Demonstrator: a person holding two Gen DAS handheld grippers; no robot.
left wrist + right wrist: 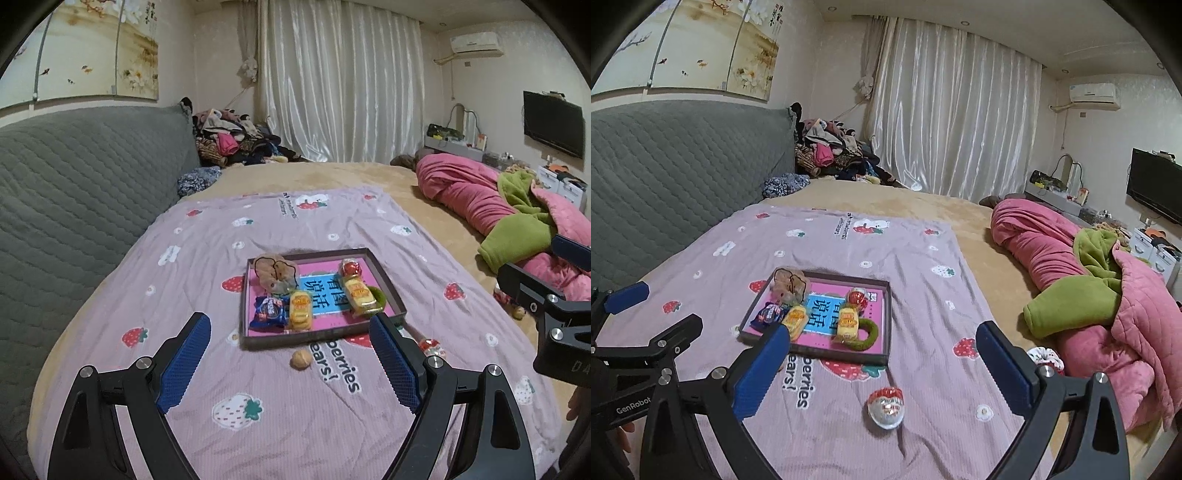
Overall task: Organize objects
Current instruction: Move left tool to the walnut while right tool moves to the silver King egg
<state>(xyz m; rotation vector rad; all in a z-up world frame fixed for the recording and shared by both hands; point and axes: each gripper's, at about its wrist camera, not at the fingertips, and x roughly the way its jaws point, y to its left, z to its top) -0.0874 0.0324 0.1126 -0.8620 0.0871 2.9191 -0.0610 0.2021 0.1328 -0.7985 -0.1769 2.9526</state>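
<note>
Both hand-held grippers spread, empty | walnut [300, 359] on strawberry blanket [258, 229] | bed, white curtains [340, 85]

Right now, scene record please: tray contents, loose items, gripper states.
surface: purple strawberry blanket on a bed
tray: lies on the blanket
in tray: brown scrunchie, blue snack packet, two yellow snack packs, green ring, red-topped candy
loose on blanket: walnut, red-and-clear candy, white scrunchie
left gripper: open, empty
right gripper: open, empty
</note>
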